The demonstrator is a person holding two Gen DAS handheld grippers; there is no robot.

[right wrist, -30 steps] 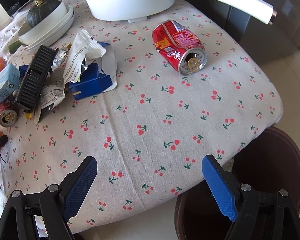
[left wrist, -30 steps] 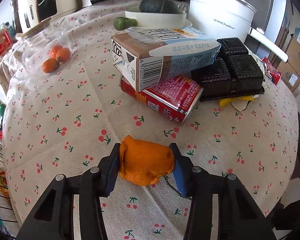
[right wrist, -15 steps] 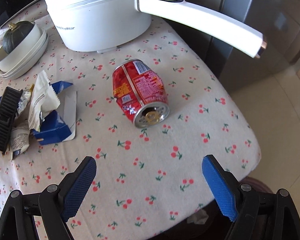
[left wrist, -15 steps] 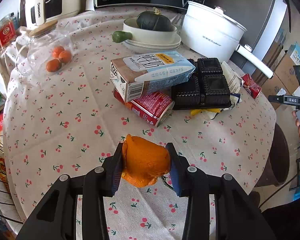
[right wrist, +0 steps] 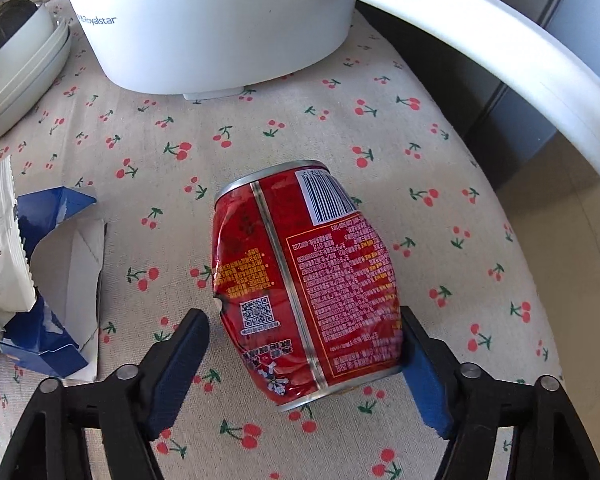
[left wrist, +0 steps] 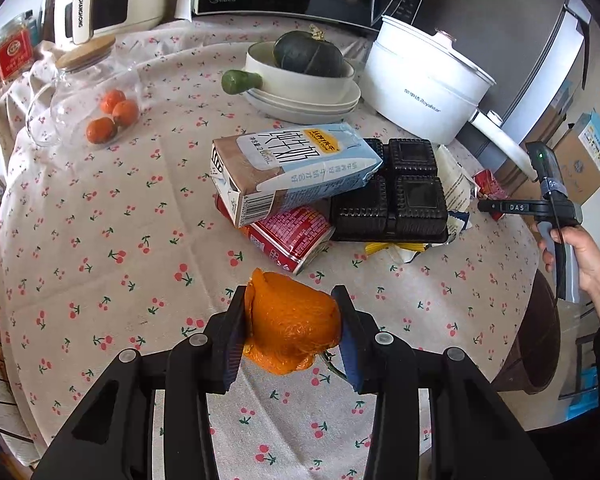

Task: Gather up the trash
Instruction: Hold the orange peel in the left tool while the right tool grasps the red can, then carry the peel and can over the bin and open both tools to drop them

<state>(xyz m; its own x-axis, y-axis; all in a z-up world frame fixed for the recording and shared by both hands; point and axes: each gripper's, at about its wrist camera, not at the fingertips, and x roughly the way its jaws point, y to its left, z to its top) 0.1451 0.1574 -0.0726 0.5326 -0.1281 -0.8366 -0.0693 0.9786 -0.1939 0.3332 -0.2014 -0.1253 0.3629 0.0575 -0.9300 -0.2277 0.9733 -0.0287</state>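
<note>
My left gripper (left wrist: 290, 300) is shut on a piece of orange peel (left wrist: 292, 320), held a little above the cherry-print tablecloth (left wrist: 100, 240). Beyond it a milk carton (left wrist: 292, 168) lies across a red can (left wrist: 292, 236), beside a black plastic tray (left wrist: 396, 196). In the right wrist view a dented red can (right wrist: 300, 248) lies on its side between the jaws of my right gripper (right wrist: 302, 316). Those jaws are closing: the right pad (right wrist: 416, 344) is at the can's side, while the left pad (right wrist: 188, 344) stands a small gap away.
A white pot (right wrist: 204, 20) stands just behind the dented can, its long handle (right wrist: 500, 52) arching over the right. A torn blue box (right wrist: 56, 280) and a white wrapper (right wrist: 4, 248) lie to the left. A brown bin (left wrist: 540, 340) sits below the table's right edge.
My left gripper has lifted the orange peel off the cloth. My right gripper has travelled from the table's edge to the dented can, and its jaws have narrowed around it.
</note>
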